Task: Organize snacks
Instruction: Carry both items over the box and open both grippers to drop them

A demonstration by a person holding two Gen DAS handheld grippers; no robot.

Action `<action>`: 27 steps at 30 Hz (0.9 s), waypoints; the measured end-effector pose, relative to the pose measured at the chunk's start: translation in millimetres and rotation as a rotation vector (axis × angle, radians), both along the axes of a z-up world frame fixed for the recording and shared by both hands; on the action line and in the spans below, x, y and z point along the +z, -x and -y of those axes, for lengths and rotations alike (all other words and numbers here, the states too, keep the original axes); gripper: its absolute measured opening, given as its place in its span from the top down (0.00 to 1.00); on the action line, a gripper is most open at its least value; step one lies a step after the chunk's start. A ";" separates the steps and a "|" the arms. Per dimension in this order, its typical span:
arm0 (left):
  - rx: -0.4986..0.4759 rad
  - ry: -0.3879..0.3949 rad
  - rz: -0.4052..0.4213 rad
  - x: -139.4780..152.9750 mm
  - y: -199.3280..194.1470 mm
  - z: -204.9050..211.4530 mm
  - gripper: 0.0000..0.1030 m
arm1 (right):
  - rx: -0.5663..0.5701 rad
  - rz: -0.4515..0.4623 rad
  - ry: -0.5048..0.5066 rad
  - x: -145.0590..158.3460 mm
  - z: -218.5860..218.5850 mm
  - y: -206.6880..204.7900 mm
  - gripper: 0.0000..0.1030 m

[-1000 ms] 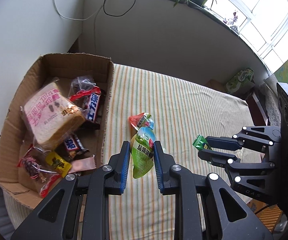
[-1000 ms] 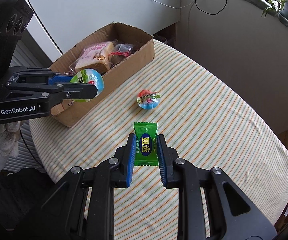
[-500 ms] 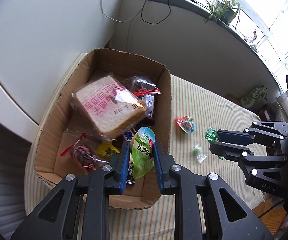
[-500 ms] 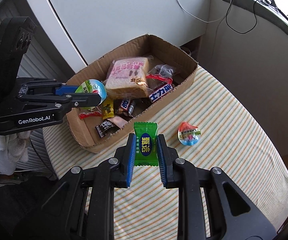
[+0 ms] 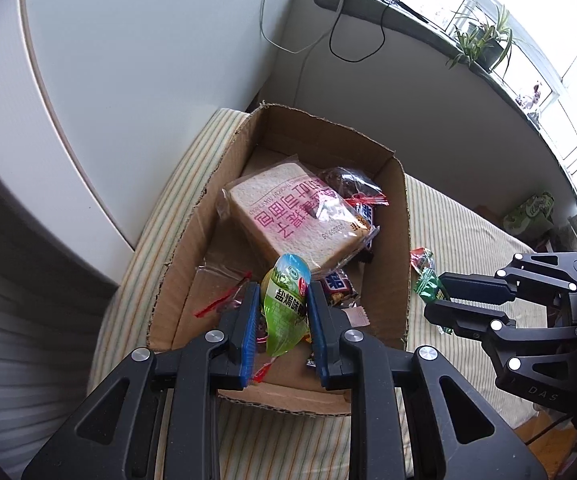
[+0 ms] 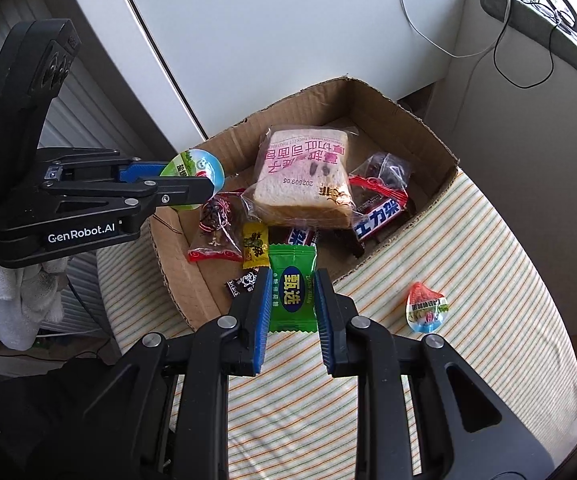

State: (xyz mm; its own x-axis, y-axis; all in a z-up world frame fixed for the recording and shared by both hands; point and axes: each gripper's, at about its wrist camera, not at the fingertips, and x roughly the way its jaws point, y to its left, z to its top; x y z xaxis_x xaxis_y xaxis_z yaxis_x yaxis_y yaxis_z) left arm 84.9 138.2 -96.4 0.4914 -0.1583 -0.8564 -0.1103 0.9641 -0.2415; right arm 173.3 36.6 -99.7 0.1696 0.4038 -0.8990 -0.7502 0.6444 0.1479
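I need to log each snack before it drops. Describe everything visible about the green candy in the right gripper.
The green candy is a flat, glossy pillow-pack wrapper with serrated top and bottom edges, a dark blue oval bearing yellow Chinese characters and small white print. It stands upright, pinched at both sides by the blue pads of the right gripper, touching nothing else. It appears held above the near edge of the cardboard box.

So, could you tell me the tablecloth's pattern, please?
Cream tablecloth with thin orange and green stripes; right wrist view.
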 end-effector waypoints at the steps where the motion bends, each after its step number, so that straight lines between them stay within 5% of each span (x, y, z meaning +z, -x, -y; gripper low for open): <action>1: 0.003 -0.001 0.000 -0.5 0.0 -1.6 0.79 | 0.003 0.001 0.004 -0.3 -1.9 -0.3 0.79; 17: 0.008 -0.021 -0.001 -3.1 -3.8 -10.7 0.79 | 0.021 -0.002 0.017 -3.3 -18.4 -6.5 0.78; 20: 0.006 -0.028 -0.001 -3.3 -4.2 -9.8 0.78 | 0.021 0.009 0.020 -1.9 -18.5 -7.0 0.74; 24: 0.008 -0.038 -0.004 -3.9 -5.2 -9.5 0.78 | 0.018 0.025 0.017 1.7 -17.6 -7.3 0.45; 27: 0.011 -0.046 -0.006 -4.3 -5.9 -9.3 0.76 | 0.022 0.028 0.014 3.2 -17.5 -6.2 0.45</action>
